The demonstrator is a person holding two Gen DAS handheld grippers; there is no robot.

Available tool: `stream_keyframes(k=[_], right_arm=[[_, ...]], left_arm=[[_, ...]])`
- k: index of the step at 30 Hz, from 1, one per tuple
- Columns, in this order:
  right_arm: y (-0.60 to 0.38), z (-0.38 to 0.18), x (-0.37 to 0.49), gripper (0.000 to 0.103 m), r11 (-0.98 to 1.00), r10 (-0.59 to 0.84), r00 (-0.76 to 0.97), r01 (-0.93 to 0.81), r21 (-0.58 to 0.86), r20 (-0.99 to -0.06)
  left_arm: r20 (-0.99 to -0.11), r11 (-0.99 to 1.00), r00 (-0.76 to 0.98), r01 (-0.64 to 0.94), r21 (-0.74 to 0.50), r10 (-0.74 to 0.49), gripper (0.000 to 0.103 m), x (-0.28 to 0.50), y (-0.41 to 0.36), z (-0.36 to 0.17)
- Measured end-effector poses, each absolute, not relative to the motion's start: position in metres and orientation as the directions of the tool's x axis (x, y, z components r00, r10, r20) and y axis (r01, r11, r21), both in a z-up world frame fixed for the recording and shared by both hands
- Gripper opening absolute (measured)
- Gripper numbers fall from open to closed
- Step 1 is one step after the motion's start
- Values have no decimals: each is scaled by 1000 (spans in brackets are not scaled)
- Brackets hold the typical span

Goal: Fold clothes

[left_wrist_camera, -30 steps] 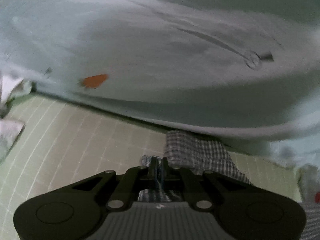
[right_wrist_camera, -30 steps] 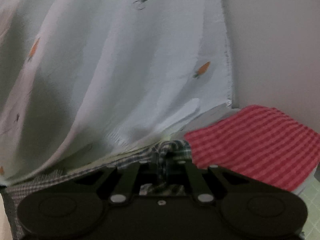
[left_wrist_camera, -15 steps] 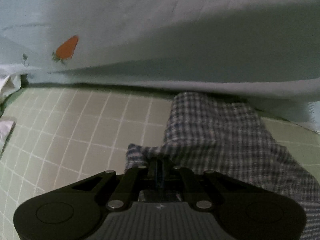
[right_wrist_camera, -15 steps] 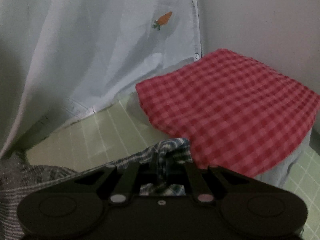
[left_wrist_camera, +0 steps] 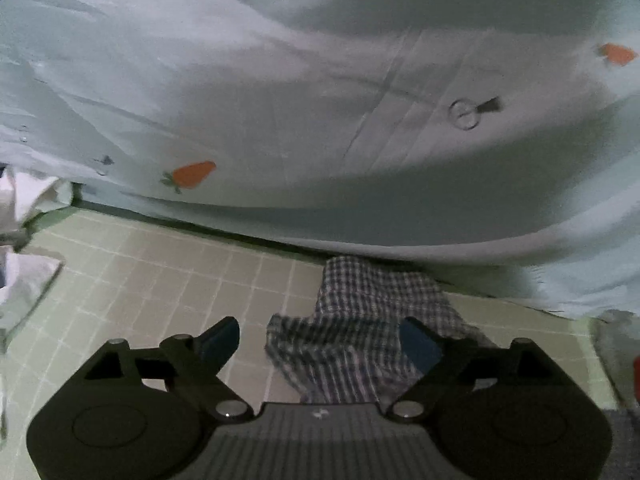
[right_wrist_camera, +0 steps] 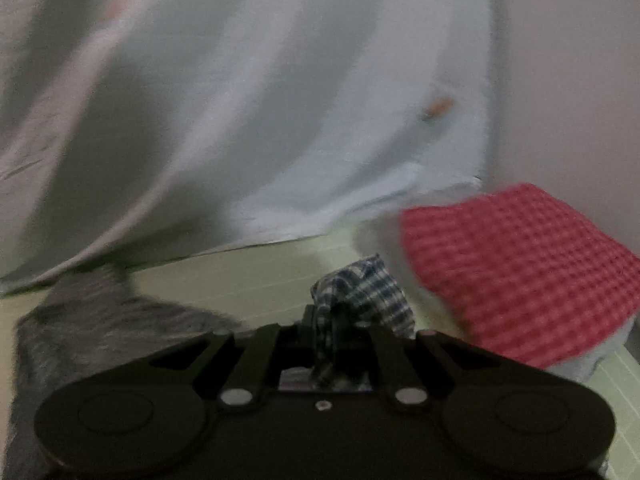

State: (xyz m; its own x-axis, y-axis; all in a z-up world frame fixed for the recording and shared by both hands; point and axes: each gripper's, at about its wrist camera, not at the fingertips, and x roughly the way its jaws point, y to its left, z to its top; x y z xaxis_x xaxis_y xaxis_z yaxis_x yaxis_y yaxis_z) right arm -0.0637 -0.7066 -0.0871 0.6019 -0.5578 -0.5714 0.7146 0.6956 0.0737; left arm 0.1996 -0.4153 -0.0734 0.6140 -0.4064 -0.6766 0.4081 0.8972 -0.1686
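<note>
A blue-and-white checked garment [left_wrist_camera: 360, 320] lies crumpled on the green gridded mat [left_wrist_camera: 160, 280]. In the left wrist view my left gripper [left_wrist_camera: 320, 340] is open, its blue-padded fingers [left_wrist_camera: 224, 338] spread on either side of the cloth's corner. In the right wrist view my right gripper [right_wrist_camera: 334, 320] is shut on a bunched fold of the same checked garment [right_wrist_camera: 364, 292], and the rest of the cloth [right_wrist_camera: 100, 320] trails away blurred to the left.
A pale sheet printed with carrots [left_wrist_camera: 320, 100] hangs as a backdrop behind the mat. A folded red checked cloth [right_wrist_camera: 520, 268] sits on a stack at the right. White fabric [left_wrist_camera: 24, 240] lies at the mat's left edge.
My left gripper has opened and let go of the checked garment's corner. The right gripper stays shut on it and has shifted, blurring its view.
</note>
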Motion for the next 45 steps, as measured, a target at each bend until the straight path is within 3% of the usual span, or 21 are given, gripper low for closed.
stream_keyframes(k=[8, 10, 11, 12, 17, 25, 28, 41, 45], right_arm=[[-597, -113, -63, 10, 880, -361, 646, 474, -18, -672], [-583, -123, -72, 27, 879, -336, 620, 476, 0, -709], [-577, -125, -78, 47, 880, -326, 615, 475, 8, -718], [-572, -127, -83, 56, 880, -316, 610, 474, 16, -727], [-578, -121, -117, 83, 824, -310, 632, 551, 130, -710], [-621, -148, -151, 85, 609, -244, 649, 681, 407, -721], [-634, -157, -161, 102, 534, -261, 644, 717, 448, -719], [-681, -167, -205, 103, 498, -629, 460, 858, 130, -626], [-705, -179, -213, 103, 428, -626, 398, 894, 131, -670]], left_arm=[[-749, 913, 568, 390, -122, -342, 96, 99, -370, -72], [-765, 913, 560, 399, -87, -318, 98, 71, -362, -76], [-770, 909, 555, 410, -76, -314, 99, 58, -358, -77], [-775, 905, 551, 420, -64, -310, 99, 45, -354, -78], [-769, 904, 556, 423, -63, -314, 99, 12, -342, -75], [-754, 899, 560, 428, -92, -344, 100, -20, -335, -69], [-749, 881, 549, 463, -97, -371, 100, -30, -341, -68], [-797, 763, 440, 645, -40, -414, 101, -20, -451, -89], [-839, 700, 345, 712, -58, -420, 101, -19, -493, -108]])
